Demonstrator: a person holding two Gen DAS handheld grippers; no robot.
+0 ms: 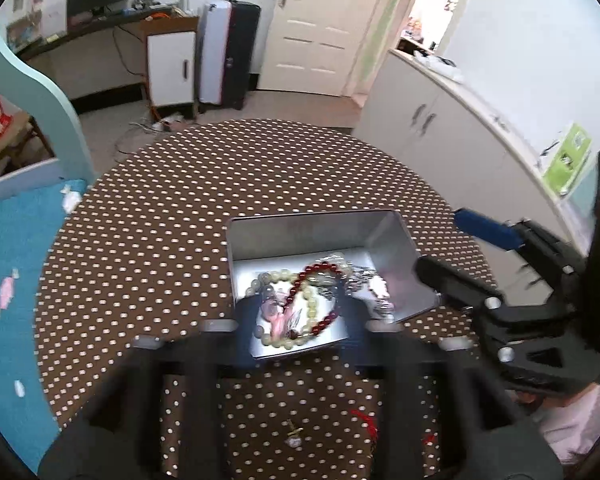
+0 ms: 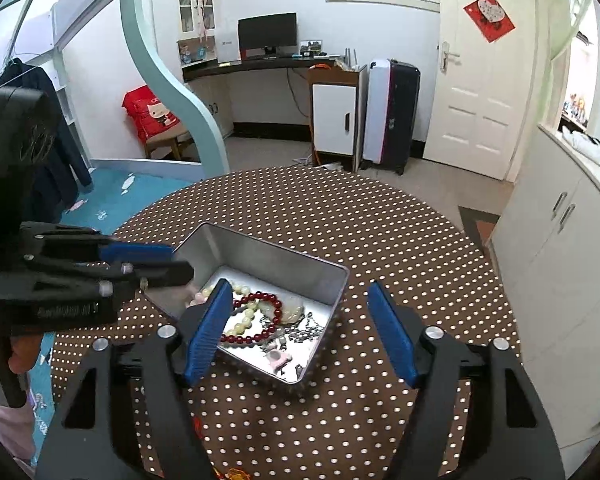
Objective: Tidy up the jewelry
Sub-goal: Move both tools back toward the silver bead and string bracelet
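An open silver tin (image 1: pixel 312 219) (image 2: pixel 268 249) sits on the round brown dotted table (image 1: pixel 172 216) (image 2: pixel 388 232). Inside lie a red bead bracelet (image 1: pixel 320 269) (image 2: pixel 260 299), a cream bead bracelet (image 1: pixel 277 274) (image 2: pixel 244 321), a silver chain (image 1: pixel 365 280) (image 2: pixel 305 332) and a pink charm (image 2: pixel 278 356). My left gripper (image 1: pixel 300 316) (image 2: pixel 182 262) hovers open over the tin's near edge, its fingers blurred and holding nothing. My right gripper (image 2: pixel 300 332) (image 1: pixel 440 250) stands open over the tin from the other side, blue pads wide apart and empty.
A small pale charm (image 1: pixel 294 438) and a red tassel (image 1: pixel 366 424) lie on the table close to me. A blue bed (image 1: pixel 12 280) borders the table on the left and white cabinets (image 2: pixel 560 248) on the right. A suitcase (image 2: pixel 392 116) and door stand beyond.
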